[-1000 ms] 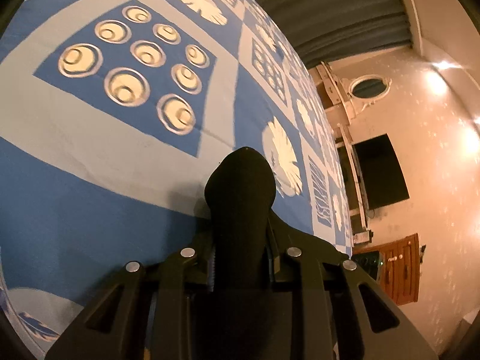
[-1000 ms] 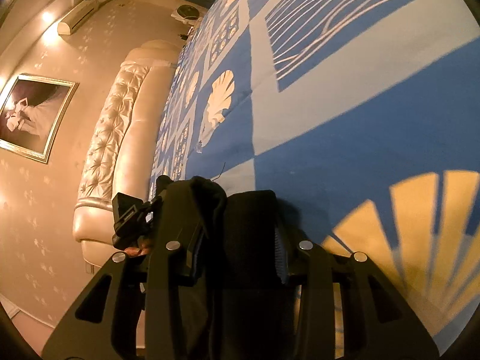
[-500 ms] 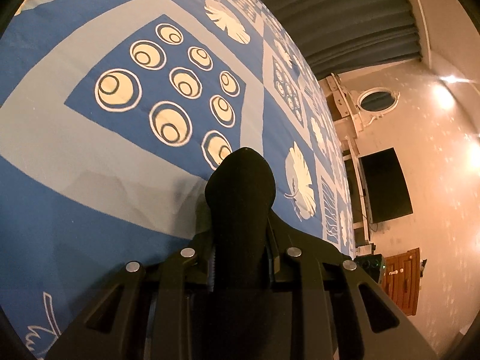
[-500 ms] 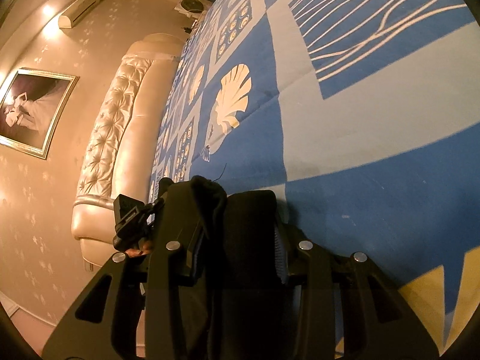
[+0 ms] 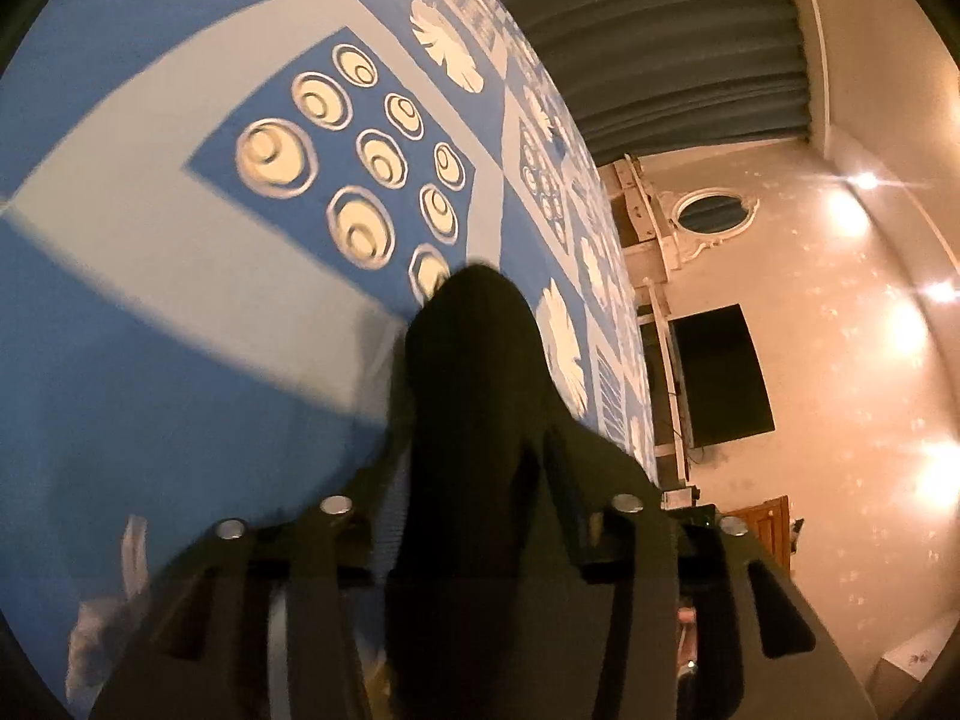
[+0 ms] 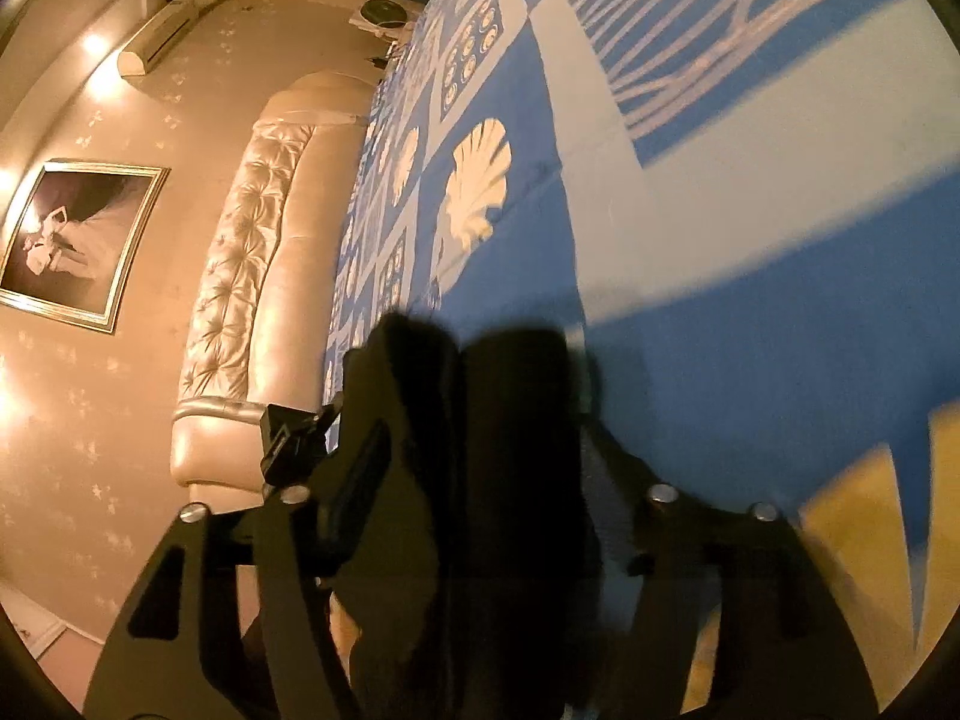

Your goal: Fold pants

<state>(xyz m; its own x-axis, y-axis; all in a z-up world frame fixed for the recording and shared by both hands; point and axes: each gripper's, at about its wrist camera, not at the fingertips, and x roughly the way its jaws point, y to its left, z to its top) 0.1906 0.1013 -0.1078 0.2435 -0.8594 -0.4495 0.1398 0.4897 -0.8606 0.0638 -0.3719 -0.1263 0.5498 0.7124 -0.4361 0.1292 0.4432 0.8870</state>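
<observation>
Both grippers clamp black pants (image 5: 474, 420) (headboard (image 6: 252, 240) only in right view, television (image 5: 720, 372) only in left).

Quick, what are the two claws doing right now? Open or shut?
Left claw: shut on the black pants.
Right claw: shut on the black pants too.

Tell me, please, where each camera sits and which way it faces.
Left wrist: on the left gripper, facing along its fingers over the blue bedspread toward a wall-mounted TV.
Right wrist: on the right gripper, facing the tufted headboard.
Shared: the bedspread; dark pants fabric in each gripper.
</observation>
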